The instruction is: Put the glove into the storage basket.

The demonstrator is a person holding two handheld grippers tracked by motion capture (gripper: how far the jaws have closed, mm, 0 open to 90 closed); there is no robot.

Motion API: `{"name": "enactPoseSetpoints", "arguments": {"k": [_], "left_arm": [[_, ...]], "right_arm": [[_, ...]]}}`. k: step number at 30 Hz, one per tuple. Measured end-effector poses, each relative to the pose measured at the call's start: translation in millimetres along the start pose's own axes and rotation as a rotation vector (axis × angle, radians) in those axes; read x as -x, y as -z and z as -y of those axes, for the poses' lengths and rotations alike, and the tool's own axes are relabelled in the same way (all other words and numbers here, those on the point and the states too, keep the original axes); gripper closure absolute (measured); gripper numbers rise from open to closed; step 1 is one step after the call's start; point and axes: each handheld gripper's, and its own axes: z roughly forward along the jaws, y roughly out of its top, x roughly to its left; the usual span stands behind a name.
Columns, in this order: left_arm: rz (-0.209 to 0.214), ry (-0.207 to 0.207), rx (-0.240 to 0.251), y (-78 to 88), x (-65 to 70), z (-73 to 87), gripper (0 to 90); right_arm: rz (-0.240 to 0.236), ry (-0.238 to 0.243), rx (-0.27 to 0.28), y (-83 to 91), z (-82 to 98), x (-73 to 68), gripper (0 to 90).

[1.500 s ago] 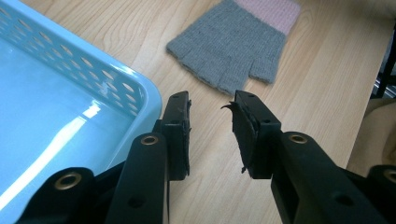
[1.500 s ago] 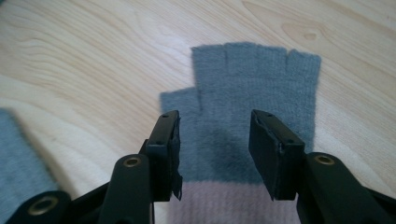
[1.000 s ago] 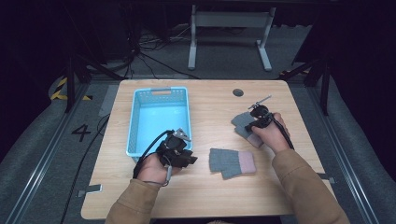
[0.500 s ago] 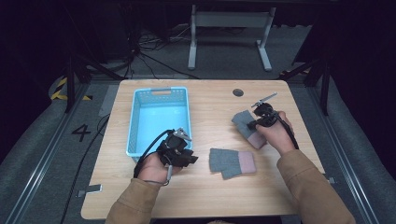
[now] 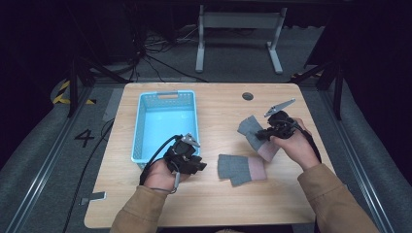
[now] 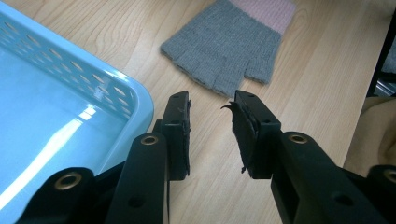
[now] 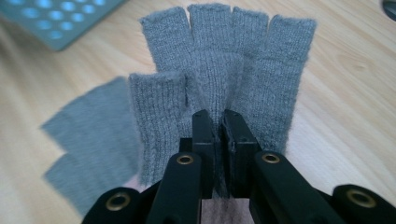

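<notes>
Right gripper [image 5: 266,132]: risen since earlier frame; jaws just closed, now clamped on grey glove [image 7: 224,70], lifting it off table [image 5: 218,204].
Left gripper [image 6: 211,122]: unmoved, jaws apart, empty.
Second glove [image 5: 241,168]: flat on table.
Basket [image 5: 141,127]: likely destination.

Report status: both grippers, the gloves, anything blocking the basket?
Right gripper just closed, pinching grey glove, lifted. Left gripper open, idle beside blue basket. Second glove flat on table. Nothing blocking.

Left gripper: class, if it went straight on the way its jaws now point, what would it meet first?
Probably the grey glove lying flat on the table, just ahead of the left gripper; its open jaws hold nothing. Depth is uncertain.
</notes>
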Motion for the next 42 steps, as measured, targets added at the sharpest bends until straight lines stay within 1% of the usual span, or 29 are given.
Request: {"name": "enactPoseSetpoints", "arguments": {"k": [1, 2, 3, 4, 5, 8, 9, 10, 11, 14, 15, 19, 23, 25, 27, 28, 30, 32, 33, 34, 36, 39, 40, 42], "left_arm": [[0.001, -0.001, 0.001, 0.1, 0.3, 0.0, 67.1], [0.002, -0.001, 0.001, 0.2, 0.5, -0.1, 67.1], [0.002, -0.001, 0.001, 0.2, 0.5, -0.1, 67.1], [0.002, -0.003, 0.001, 0.3, 0.8, -0.2, 67.1], [0.004, -0.004, 0.001, -0.1, 1.3, -0.4, 67.1], [0.006, -0.003, -0.003, -1.0, 1.9, -0.7, 67.0], [0.007, -0.010, -0.007, -1.9, 2.6, -1.2, 67.1], [0.008, -0.012, -0.007, -2.3, 3.1, -1.5, 67.0], [0.008, -0.014, -0.006, -2.7, 3.7, -1.6, 67.1], [0.010, -0.016, -0.007, -3.1, 4.3, -2.0, 67.5], [0.010, -0.020, -0.007, -3.6, 4.6, -2.1, 67.7], [0.003, -0.023, -0.012, -5.1, 5.1, -2.2, 66.9], [0.002, -0.026, -0.015, -5.9, 5.4, -2.5, 67.3], [-0.001, -0.025, -0.013, -6.6, 6.6, -2.8, 67.3], [-0.002, -0.023, -0.013, -6.9, 6.9, -2.9, 67.2], [-0.002, -0.020, -0.014, -7.3, 7.1, -3.0, 67.3], [0.005, -0.017, -0.018, -8.7, 7.2, -3.2, 67.6], [0.008, -0.015, -0.023, -9.3, 7.2, -3.3, 68.4], [0.023, -0.012, -0.029, -10.9, 7.7, -3.3, 69.0], [0.028, -0.014, -0.031, -12.0, 8.1, -3.3, 69.5], [0.029, -0.020, -0.033, -13.2, 8.6, -3.4, 70.3], [0.032, -0.024, -0.041, -16.5, 10.1, -3.7, 72.0], [0.031, -0.028, -0.045, -17.9, 10.8, -3.8, 72.3], [0.030, -0.026, -0.051, -21.1, 12.3, -3.5, 72.3]], "right_arm": [[-0.025, 0.029, 0.016, 3.6, 2.3, -8.4, 85.2], [-0.039, 0.049, 0.024, 4.7, 4.1, -13.0, 85.2], [-0.039, 0.049, 0.024, 4.7, 4.1, -13.0, 85.2], [-0.055, 0.056, 0.027, 6.0, 6.1, -18.2, 85.2], [-0.103, 0.071, 0.051, 8.0, 10.7, -27.5, 85.2], [-0.147, 0.097, 0.083, 10.2, 17.2, -39.3, 85.2], [-0.155, 0.105, 0.081, 9.6, 18.1, -42.2, 85.2], [-0.152, 0.129, 0.058, 8.1, 17.8, -45.1, 85.2], [-0.145, 0.142, 0.040, 7.5, 17.7, -47.6, 85.2], [-0.151, 0.155, 0.024, 7.0, 17.7, -50.3, 85.2], [-0.157, 0.169, 0.009, 4.6, 17.5, -52.7, 85.2], [-0.165, 0.184, -0.021, 1.8, 17.9, -55.3, 85.1], [-0.168, 0.200, -0.031, 0.1, 17.8, -58.2, 85.1], [-0.168, 0.215, -0.050, -2.8, 17.6, -61.7, 85.1], [-0.169, 0.219, -0.054, -3.8, 17.6, -62.5, 85.1], [-0.171, 0.219, -0.065, -5.4, 17.4, -64.2, 85.1], [-0.174, 0.230, -0.088, -9.7, 17.4, -67.7, 85.1], [-0.176, 0.234, -0.096, -10.8, 17.3, -68.6, 85.1], [-0.172, 0.242, -0.107, -13.5, 17.0, -71.1, 85.1], [-0.172, 0.250, -0.114, -14.7, 16.8, -72.0, 85.1], [-0.172, 0.250, -0.122, -15.9, 16.7, -73.4, 85.1], [-0.168, 0.265, -0.142, -20.8, 16.7, -76.1, 85.1], [-0.161, 0.277, -0.161, -24.6, 16.8, -77.7, 85.1], [-0.164, 0.277, -0.167, -26.0, 17.1, -78.6, 85.1]]}}
